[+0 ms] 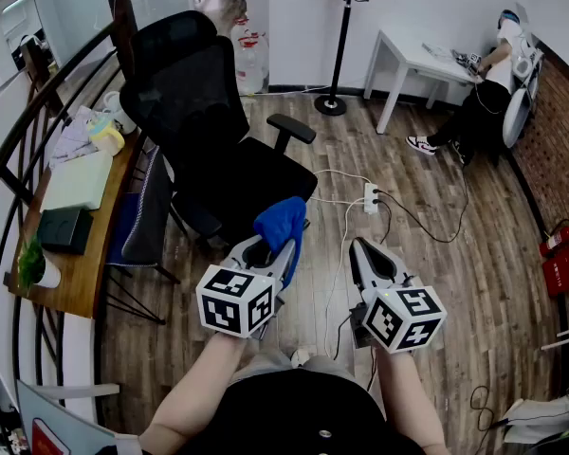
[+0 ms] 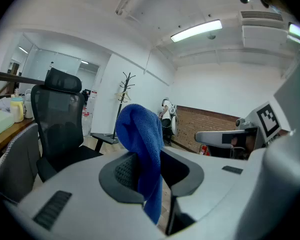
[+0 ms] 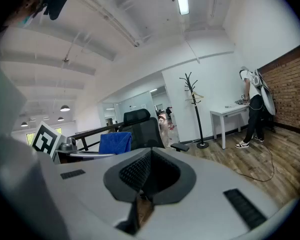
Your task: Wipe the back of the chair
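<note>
Gripping a blue cloth point(image 2: 139, 139) is the left tool point(image 1: 277, 250); the right tool point(image 3: 149, 158) is closed, empty.

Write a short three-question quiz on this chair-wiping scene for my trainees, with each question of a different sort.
1. True or false: the left gripper is shut on a blue cloth.
2. Multiple choice: the black office chair stands next to A) a wooden desk, B) a sink, C) a bed.
3. Fill in: the right gripper has its jaws ____, with nothing between them.

Key: 1 true; 2 A; 3 shut.
</note>
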{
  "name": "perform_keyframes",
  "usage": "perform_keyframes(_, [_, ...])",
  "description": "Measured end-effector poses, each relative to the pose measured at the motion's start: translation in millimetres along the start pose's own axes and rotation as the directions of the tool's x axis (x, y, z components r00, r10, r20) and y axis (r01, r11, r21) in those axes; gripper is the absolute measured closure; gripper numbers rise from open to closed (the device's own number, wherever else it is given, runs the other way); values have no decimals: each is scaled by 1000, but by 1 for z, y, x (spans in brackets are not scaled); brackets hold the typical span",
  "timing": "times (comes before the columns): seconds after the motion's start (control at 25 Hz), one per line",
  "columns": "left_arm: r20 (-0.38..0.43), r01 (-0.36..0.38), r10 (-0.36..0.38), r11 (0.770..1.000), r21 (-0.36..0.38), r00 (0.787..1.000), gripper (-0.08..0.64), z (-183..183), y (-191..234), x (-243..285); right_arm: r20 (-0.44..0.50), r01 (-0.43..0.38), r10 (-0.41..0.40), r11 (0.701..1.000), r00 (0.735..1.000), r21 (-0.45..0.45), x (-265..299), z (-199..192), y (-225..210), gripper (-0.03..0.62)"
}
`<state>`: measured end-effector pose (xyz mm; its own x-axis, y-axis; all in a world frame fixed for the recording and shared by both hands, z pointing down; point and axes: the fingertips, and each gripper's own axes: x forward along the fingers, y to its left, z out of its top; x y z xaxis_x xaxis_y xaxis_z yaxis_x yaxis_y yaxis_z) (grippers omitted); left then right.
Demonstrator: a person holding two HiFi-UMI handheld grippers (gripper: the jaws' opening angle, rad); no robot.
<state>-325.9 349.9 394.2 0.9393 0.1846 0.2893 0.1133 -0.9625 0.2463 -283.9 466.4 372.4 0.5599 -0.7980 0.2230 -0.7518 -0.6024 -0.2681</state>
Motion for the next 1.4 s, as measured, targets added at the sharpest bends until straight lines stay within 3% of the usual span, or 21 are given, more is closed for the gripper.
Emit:
perform_keyframes(0.44, [28, 36, -36, 999, -1, 999, 460, 11, -9, 9, 14, 33, -33, 999, 999, 31, -6, -3, -13, 563])
perform_keyframes(1.0, [9, 26, -26, 999, -43, 1000, 460, 4, -23, 54, 30, -13, 11, 998, 999, 65, 2, 7, -63, 561])
perform_keyframes(1.4, [-19, 35, -36, 997, -70, 999, 460, 5, -4, 96, 10, -34, 33, 995, 999, 94, 40, 7, -98, 561])
